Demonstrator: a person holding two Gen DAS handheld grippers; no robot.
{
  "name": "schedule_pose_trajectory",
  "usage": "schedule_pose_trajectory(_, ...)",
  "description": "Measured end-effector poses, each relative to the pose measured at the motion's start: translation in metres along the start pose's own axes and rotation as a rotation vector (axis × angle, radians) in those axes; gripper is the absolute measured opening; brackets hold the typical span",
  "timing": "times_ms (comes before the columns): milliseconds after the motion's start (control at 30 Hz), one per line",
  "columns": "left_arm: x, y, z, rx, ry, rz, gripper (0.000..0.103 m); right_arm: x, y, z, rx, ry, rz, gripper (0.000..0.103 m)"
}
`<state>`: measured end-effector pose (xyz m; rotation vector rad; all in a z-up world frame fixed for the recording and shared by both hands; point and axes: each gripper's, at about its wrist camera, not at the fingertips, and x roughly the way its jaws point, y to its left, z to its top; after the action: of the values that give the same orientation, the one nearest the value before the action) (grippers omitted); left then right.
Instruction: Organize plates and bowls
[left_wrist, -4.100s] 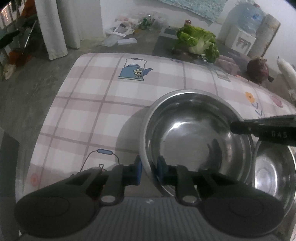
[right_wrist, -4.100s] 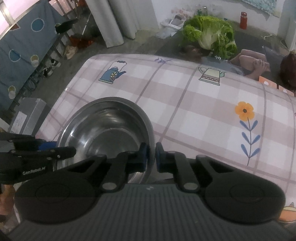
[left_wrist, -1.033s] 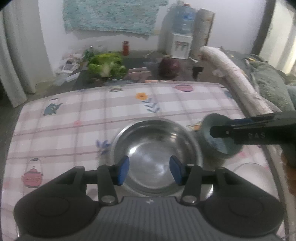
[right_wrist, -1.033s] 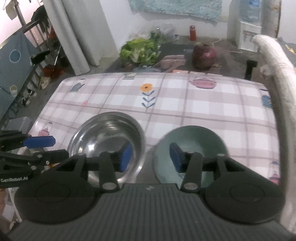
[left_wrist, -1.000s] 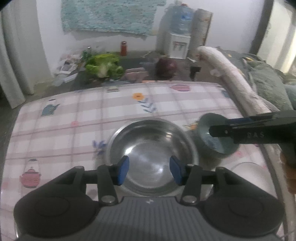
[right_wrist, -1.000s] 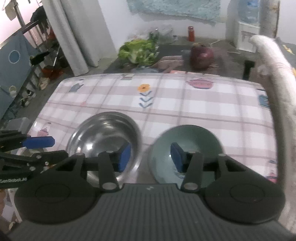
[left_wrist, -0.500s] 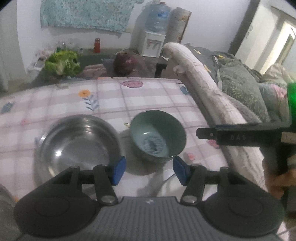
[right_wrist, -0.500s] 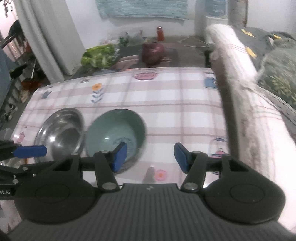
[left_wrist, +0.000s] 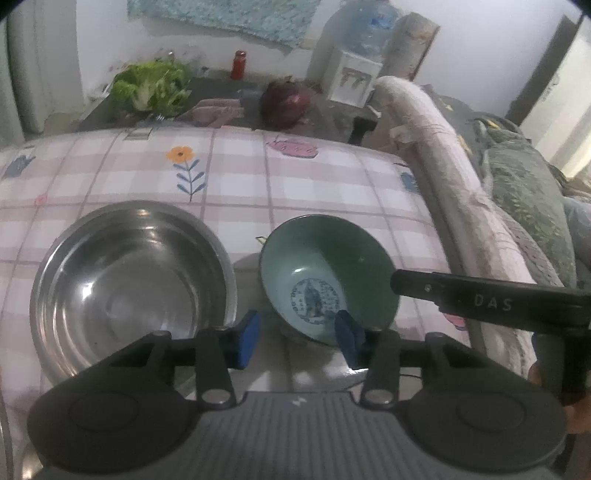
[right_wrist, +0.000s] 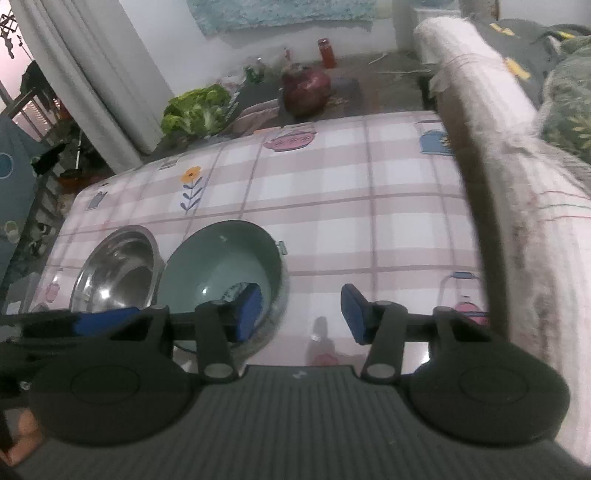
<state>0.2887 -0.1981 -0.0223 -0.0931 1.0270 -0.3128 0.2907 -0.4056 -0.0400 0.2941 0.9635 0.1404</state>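
Observation:
A large steel bowl (left_wrist: 129, 273) sits on the checked tablecloth (left_wrist: 314, 184), left of a green enamel bowl (left_wrist: 325, 273) with a blue print inside. Both also show in the right wrist view: the steel bowl (right_wrist: 118, 269) and the green bowl (right_wrist: 221, 266). My left gripper (left_wrist: 299, 338) is open, its right pad at the green bowl's near rim. My right gripper (right_wrist: 301, 312) is open and empty, its left pad over the green bowl's near side. The right gripper's finger (left_wrist: 480, 299) reaches in from the right in the left wrist view.
A rolled blanket (right_wrist: 517, 184) and bedding run along the table's right edge. Beyond the far edge lie a green cabbage (left_wrist: 151, 88), a red cabbage (left_wrist: 284, 103), a red bottle (left_wrist: 238, 64) and a water dispenser (left_wrist: 354, 77). A curtain (right_wrist: 92, 74) hangs at left.
Both grippers have opened and swung right since 4 s ago, when they were closed around the steel bowl's rim. In the last second they turned from the steel bowl toward the green bowl.

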Motion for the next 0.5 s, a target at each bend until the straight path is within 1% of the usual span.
schedule_pose_trajectory(33,0.002,0.001,0.001,-0.002,0.003,0.004,0.040,0.005,0.002,0.002,-0.001,0.005,0.006,0.044)
schedule_pose_trajectory(100,0.008,0.003,0.004,-0.008,0.013,0.018,0.032,0.015,0.004,0.005,-0.002,0.014,0.010,0.039)
schedule_pose_trajectory(167,0.013,0.003,0.005,-0.008,0.022,0.028,0.027,0.024,0.004,0.007,0.000,0.023,0.006,0.030)
schedule_pose_trajectory(200,0.014,0.002,0.005,-0.006,0.024,0.032,0.024,0.028,0.003,0.007,0.002,0.029,0.005,0.027)
schedule_pose_trajectory(267,0.017,0.001,0.006,0.003,0.022,0.053,0.023,0.035,0.003,0.008,0.006,0.037,0.014,0.021)
schedule_pose_trajectory(300,0.018,0.000,0.005,0.006,0.019,0.057,0.023,0.037,0.003,0.008,0.007,0.038,0.022,0.019)
schedule_pose_trajectory(367,0.018,-0.002,0.005,0.013,0.018,0.068,0.022,0.038,0.005,0.007,-0.005,0.037,0.035,0.011)
schedule_pose_trajectory(500,0.018,-0.007,0.003,0.029,0.017,0.074,0.022,0.037,0.012,0.006,-0.059,0.033,0.014,0.011)
